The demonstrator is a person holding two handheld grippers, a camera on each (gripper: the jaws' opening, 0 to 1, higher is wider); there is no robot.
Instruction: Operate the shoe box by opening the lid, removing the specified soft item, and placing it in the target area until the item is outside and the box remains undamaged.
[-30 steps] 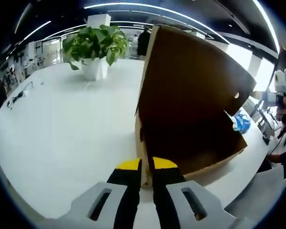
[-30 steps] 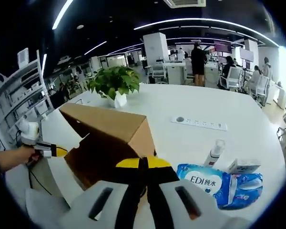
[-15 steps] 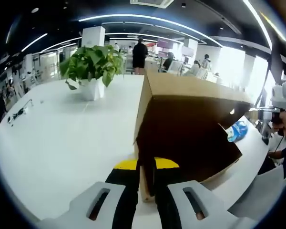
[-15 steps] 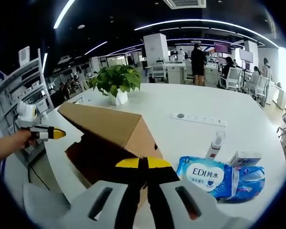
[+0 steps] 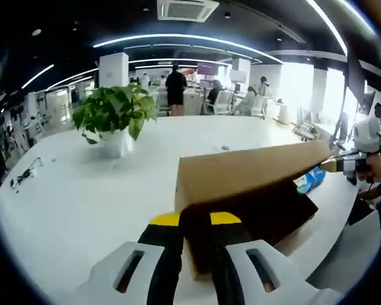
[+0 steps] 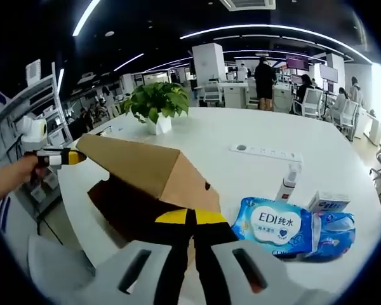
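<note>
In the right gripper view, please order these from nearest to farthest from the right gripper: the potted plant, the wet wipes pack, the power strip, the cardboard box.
From the right gripper:
1. Cardboard box, at the jaw tips, extending left.
2. Wet wipes pack, just to the right on the table.
3. Power strip, farther back on the right.
4. Potted plant, far back on the left.

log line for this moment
left gripper: shut on lid corner | right gripper: shut on lid corner | lid: tilted, part open over shoe box | wipes pack: on table
</note>
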